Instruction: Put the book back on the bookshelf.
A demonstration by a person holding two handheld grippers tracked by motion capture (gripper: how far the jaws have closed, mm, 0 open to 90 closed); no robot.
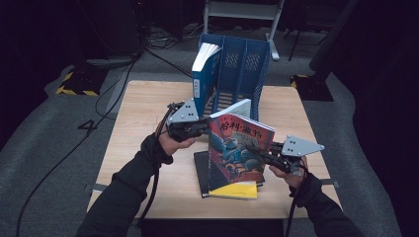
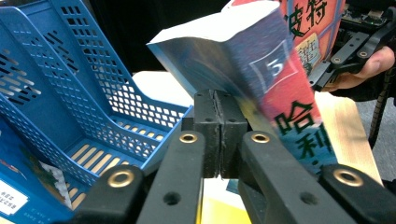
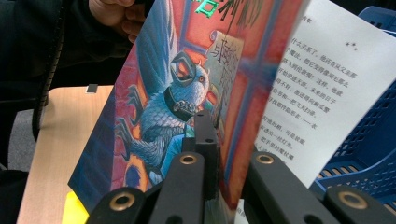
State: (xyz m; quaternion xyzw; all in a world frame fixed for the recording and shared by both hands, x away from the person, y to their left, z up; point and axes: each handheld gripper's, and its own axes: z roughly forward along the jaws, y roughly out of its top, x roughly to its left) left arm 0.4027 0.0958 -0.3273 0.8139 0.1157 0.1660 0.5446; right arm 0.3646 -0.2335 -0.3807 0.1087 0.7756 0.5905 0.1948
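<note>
On the near table edge: a yellow book is laid flat, with a dark book lying flat just beside it on the left; whether the two overlap cannot be told.
Above the flat books: a red-covered book with a blue winged creature on its front is held clear of the table, roughly upright and tilted, its cover turned toward the near side.
Right gripper: its jaws are pinched on the front cover of the red-covered book at the right edge; in the right gripper view one black jaw is seen flat against the cover art and the other behind the cover, with a printed page fanned open beyond.
Left gripper: its pads are seen pressed together in the left gripper view, just below the book's spine corner; a grip on the book cannot be made out, and the jaws are read as closed.
Far half of the table: a blue file rack with perforated walls is stood upright, its open slots turned toward the near side.
Leftmost slot of the rack: one thick blue book is stood upright, its pages fanned at the top.
Other slots of the rack: nothing is seen inside them in the high view; bare slatted floors are shown in the left gripper view.
Behind the table: a grey floor with cables is seen.
</note>
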